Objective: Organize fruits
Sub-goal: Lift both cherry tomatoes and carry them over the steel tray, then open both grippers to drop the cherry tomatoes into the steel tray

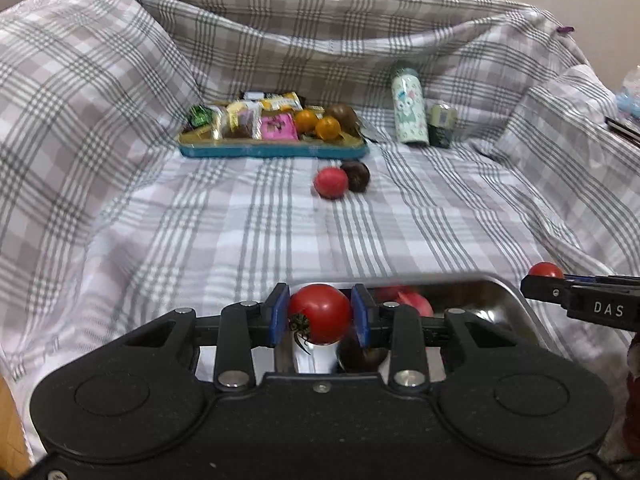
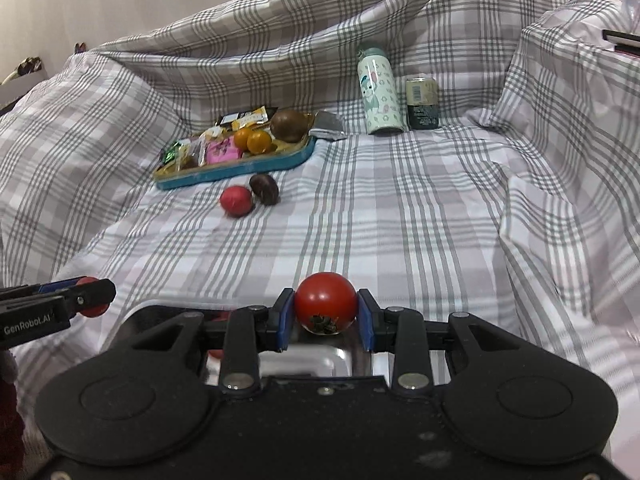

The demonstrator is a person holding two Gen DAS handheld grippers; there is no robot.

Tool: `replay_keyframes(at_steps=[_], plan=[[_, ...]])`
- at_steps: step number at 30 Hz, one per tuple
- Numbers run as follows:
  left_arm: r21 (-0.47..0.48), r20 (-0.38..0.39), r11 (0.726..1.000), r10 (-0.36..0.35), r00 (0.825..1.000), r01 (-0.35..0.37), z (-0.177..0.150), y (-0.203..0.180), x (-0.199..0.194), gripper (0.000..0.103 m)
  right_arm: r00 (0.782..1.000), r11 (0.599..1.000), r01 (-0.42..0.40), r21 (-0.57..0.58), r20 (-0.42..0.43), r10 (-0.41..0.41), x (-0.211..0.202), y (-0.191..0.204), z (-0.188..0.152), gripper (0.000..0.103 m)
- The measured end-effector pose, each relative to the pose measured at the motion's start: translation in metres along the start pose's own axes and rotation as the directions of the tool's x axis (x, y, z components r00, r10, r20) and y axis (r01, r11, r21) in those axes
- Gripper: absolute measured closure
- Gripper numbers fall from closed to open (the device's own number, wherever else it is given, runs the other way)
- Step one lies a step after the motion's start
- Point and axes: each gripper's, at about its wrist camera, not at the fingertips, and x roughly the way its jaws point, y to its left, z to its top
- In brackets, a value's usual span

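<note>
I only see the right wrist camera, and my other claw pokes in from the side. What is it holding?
Observer: The left claw is shut on a red tomato, stem end toward the camera.
Child: Is anything in the shiny tray already?
Observer: Yes, the steel tray holds a pinkish-red fruit.
Child: Only that?
Observer: No, a dark fruit lies there too, below the claw.

Plaid-covered bed (image 1: 280, 232), perhaps — trays (image 1: 272, 151), fruit (image 1: 330, 183)
</note>
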Motion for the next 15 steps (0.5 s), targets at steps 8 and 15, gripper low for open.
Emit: replay_keyframes(at_steps=[8,15], plan=[[0.011,-0.018,1.000,-0.018,1.000,0.018,-0.011,-0.004,0.005,0.061,1.000,0.999,-0.025,-0.021,-0.001,0.025,-0.024,-0.001,-0.037,0.069],[0.011,-0.042,1.000,0.006,0.999,-0.006,-0.015,-0.004,0.009,0.061,0.999,0.994,-0.051,-0.096,-0.001,0.051,-0.022,0.011,-0.045,0.069]])
